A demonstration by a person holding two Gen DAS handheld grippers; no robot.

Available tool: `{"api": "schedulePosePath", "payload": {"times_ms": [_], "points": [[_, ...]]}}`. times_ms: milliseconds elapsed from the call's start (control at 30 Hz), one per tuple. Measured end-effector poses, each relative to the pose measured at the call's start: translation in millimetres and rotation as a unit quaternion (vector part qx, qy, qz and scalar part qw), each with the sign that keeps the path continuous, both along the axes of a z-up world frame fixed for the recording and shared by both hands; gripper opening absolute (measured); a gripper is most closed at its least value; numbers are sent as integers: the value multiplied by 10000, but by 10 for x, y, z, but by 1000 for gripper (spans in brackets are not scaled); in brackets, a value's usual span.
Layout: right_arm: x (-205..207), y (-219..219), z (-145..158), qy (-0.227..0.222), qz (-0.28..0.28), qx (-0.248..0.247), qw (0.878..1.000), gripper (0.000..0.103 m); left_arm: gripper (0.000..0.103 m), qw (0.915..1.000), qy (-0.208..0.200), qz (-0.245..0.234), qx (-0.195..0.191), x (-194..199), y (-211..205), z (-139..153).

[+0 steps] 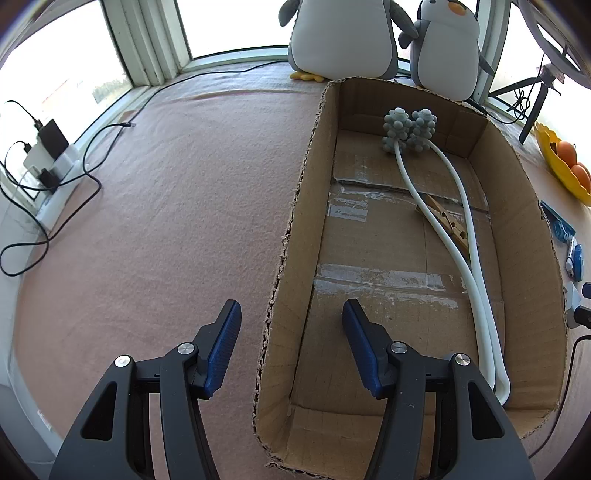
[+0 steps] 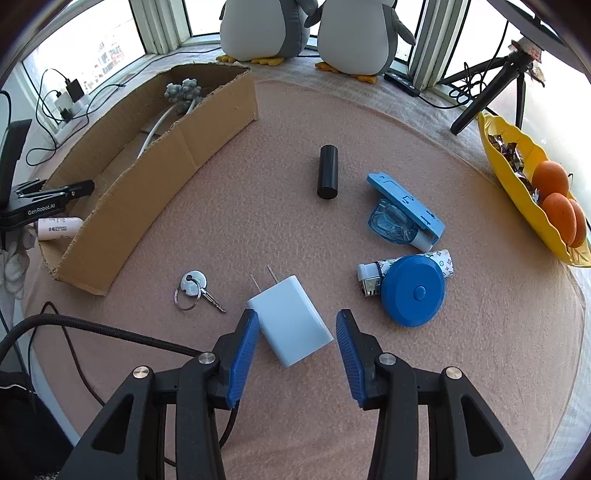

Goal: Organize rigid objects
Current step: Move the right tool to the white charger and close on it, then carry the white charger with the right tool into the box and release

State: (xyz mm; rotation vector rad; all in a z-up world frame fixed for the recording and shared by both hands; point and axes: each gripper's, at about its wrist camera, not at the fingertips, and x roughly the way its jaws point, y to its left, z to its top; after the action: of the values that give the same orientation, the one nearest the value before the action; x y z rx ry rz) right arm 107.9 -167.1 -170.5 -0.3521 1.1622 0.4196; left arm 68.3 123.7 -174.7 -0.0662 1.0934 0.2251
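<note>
Found the white charger (image 2: 290, 321) lying flat on the pink cloth (image 2: 258, 206), near the front edge, prongs pointing up and away to the left. Located it between the blue pads of the right gripper (image 2: 297, 314). Recorded that gripper as released: left pad at or against the charger's edge, right pad clear of it, no clamp.

Noted a key on a ring (image 2: 194, 290) just left of the charger, apart from it. Noted a round blue tape measure (image 2: 413, 291) to the right, overlapping a patterned lighter (image 2: 369, 278). Logged a blue case (image 2: 406, 210) further back, with a clear blue part beneath it, and a black cylinder (image 2: 328, 171) lying on its side beyond, well apart from the rest.

Logged the cardboard box (image 2: 166, 166) at the left of the cloth, open-topped. Confirmed inside it a white two-armed massager (image 1: 458, 192) with grey knobbed heads at the far end, and a wooden clothespin (image 1: 447, 225) partly under its arms.

Found the left gripper (image 1: 291, 303) straddling the box's near side wall, one finger outside, one inside. Recorded it as released, pads touching nothing.

Noted at the margins a yellow dish (image 2: 517, 184) with oranges on the right and two plush penguins (image 2: 258, 29) by the window.
</note>
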Motion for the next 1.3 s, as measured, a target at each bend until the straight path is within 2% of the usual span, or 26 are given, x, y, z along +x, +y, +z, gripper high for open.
{"api": "schedulePosePath", "payload": {"times_ms": [267, 667, 800, 1000, 1300], "points": [[46, 47, -83, 31, 55, -66, 10000, 43, 58, 10000, -1, -1, -1, 1, 2, 1], [133, 43, -187, 203, -146, -66, 9997, 43, 58, 10000, -8, 12, -31, 0, 4, 0], [160, 18, -221, 278, -239, -52, 9993, 33, 58, 10000, -8, 14, -34, 1, 5, 1], [186, -44, -211, 248, -421, 107, 9987, 32, 58, 10000, -7, 14, -39, 0, 4, 1], [183, -137, -51, -47, -860, 573, 9946, 32, 58, 10000, -5, 4, -50, 7, -1, 10]]}}
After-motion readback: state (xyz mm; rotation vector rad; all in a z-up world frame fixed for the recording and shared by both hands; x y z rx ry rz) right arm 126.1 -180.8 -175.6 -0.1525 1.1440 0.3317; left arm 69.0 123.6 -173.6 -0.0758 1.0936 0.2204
